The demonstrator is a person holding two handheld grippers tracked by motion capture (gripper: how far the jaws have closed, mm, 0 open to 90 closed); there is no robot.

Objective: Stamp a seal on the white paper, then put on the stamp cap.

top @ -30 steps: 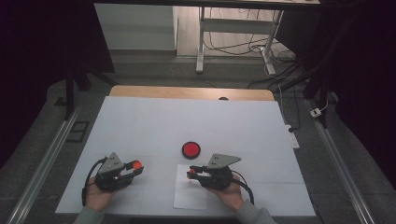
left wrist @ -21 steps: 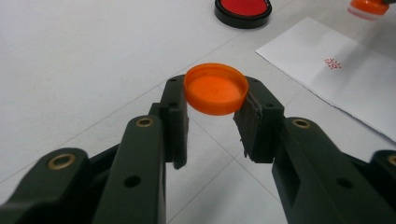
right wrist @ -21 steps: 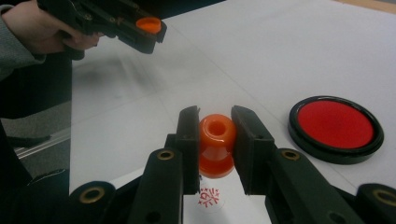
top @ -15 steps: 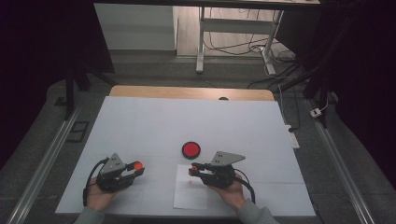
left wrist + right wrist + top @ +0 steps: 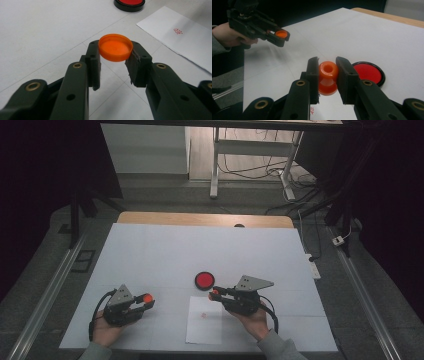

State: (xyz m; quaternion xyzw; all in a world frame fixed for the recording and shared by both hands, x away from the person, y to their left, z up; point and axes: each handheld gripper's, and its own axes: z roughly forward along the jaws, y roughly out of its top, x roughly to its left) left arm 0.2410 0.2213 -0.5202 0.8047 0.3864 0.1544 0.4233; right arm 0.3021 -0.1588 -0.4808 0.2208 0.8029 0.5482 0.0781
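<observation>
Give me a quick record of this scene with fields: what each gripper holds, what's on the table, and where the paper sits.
left gripper: shut on the orange cap, gripped at its rim, hollow side up
right gripper: shut on the orange stamp, held above the table
ink pad: round, black rim, red inside, open on the white table, just beyond the right gripper
sheet of paper: flat near the table's front edge, small red mark printed on it
hands: one on each gripper, at the table's near edge
</observation>
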